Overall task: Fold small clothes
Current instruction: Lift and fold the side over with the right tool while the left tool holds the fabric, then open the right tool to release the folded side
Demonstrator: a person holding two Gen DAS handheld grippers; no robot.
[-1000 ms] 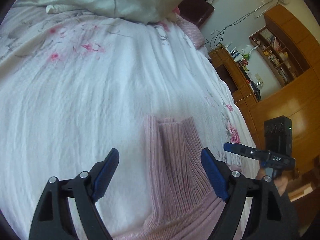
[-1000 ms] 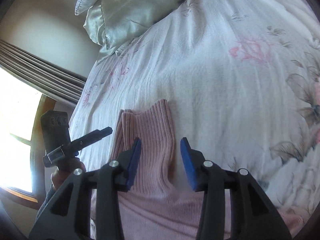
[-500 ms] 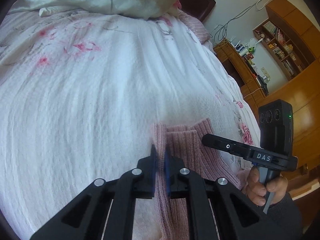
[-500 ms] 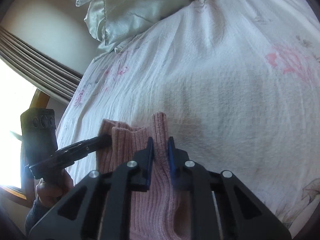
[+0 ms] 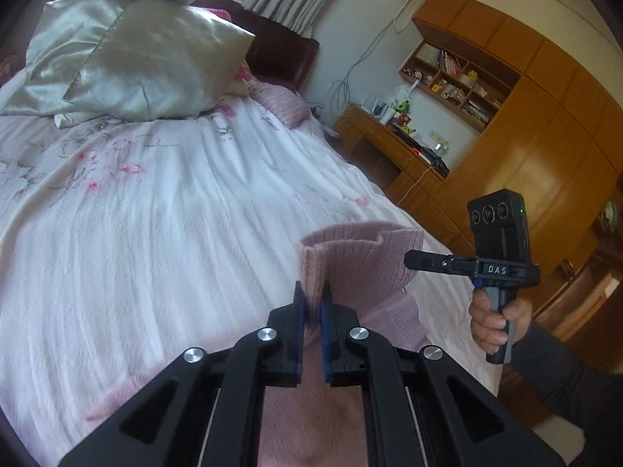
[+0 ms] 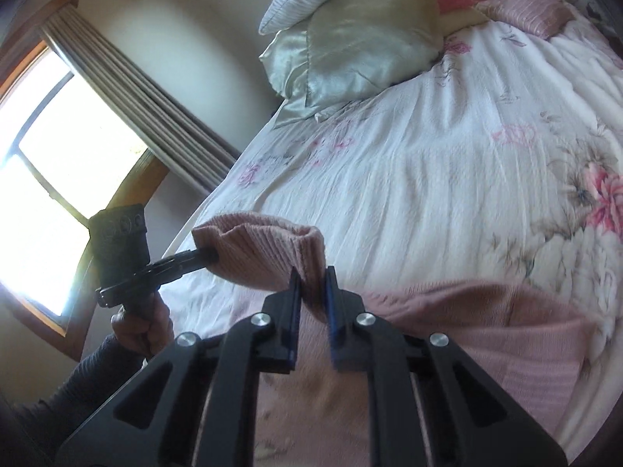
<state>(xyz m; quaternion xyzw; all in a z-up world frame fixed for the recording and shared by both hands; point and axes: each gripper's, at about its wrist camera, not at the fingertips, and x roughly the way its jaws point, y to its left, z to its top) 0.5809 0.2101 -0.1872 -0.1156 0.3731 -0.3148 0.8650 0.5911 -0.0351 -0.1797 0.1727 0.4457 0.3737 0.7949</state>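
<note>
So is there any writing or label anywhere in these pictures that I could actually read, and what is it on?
"DAS": white letters on the black body of the right gripper, seen in the left wrist view just above the hand that holds it.
Book spines on the wooden shelf: too small and blurred to read.
Items on the desk: no legible text.
Right wrist view: no text shows.

I am seeing a wide stretch of bed [image 5: 163, 233] lying open ahead of both tongs. Pillows [image 5: 148, 62] are blocking the far end by the headboard. A wooden desk [image 5: 385, 144] and wardrobe [image 5: 545, 136] are crowding the bed's right side.
</note>
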